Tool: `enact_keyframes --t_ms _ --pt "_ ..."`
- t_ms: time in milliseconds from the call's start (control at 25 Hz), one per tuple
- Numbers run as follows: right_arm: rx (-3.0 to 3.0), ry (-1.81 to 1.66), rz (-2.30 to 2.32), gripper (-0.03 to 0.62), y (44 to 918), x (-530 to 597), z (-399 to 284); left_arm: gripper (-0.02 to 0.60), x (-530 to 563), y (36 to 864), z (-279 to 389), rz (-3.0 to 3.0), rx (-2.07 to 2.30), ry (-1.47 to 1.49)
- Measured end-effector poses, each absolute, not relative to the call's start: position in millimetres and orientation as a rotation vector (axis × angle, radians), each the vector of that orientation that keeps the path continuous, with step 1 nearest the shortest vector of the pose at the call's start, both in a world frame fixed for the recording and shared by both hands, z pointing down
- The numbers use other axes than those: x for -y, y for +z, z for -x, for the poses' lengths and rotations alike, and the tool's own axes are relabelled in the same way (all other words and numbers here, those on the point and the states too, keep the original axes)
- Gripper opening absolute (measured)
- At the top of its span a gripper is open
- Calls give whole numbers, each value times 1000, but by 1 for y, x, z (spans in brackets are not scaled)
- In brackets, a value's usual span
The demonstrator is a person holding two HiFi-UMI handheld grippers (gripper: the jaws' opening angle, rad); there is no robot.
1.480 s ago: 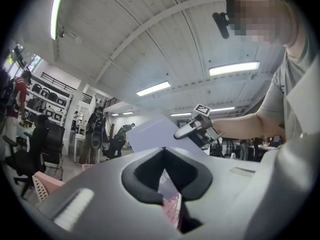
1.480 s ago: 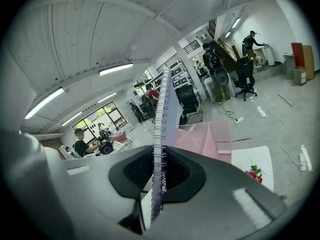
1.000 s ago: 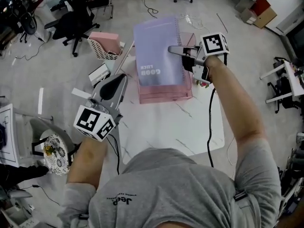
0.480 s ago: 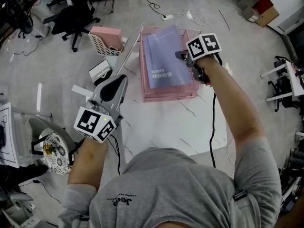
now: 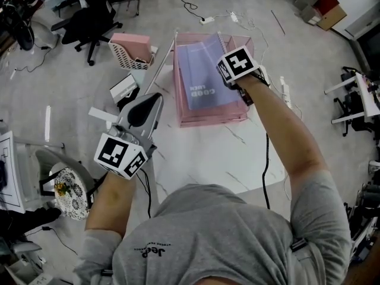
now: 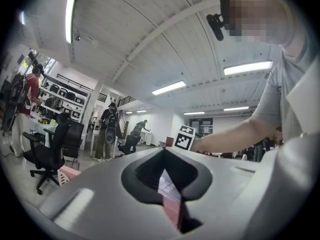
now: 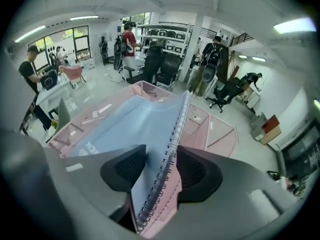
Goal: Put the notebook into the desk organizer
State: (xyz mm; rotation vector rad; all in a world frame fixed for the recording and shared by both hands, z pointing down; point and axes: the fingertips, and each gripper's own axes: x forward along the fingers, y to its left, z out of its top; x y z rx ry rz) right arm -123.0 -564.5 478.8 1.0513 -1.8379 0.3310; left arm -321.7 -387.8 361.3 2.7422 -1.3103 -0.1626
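Observation:
A lavender spiral-bound notebook (image 5: 205,76) lies in the top tray of the pink mesh desk organizer (image 5: 214,119) at the far edge of the white table (image 5: 219,153). My right gripper (image 5: 230,75) points steeply down at the notebook's right, spiral edge, mostly under its marker cube. In the right gripper view the spiral binding (image 7: 167,159) runs between the jaws of the right gripper (image 7: 161,169). Those jaws have just been opening, and the pads stand off the notebook (image 7: 135,129). My left gripper (image 5: 155,98) hovers level at the table's left edge, jaws together on nothing.
On the floor to the left are a pink basket (image 5: 132,51), a small white box (image 5: 123,89) and an office chair (image 5: 89,25). A black cable (image 5: 265,159) trails from my right hand over the table. Several people stand far off in the gripper views.
The notebook came down from above the organizer and now lies in its top tray. My right gripper sank and rolled with it. The left gripper stayed put.

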Motion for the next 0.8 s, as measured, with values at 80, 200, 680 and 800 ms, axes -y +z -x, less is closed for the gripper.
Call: enact_keyframes --t_ms 80,200,680,800 --pt "1802 251 -1077 229 475 569 118 57 388 361 323 -2743 1306 -162" --pt "1828 203 -1102 241 461 570 116 57 389 359 324 -2749 1295 -160" --pt "2086 322 -1246 241 406 546 83 57 394 352 279 -2826 1137 -159" --pt "2101 336 -1269 241 401 537 69 57 394 348 261 -2843 1092 -164"
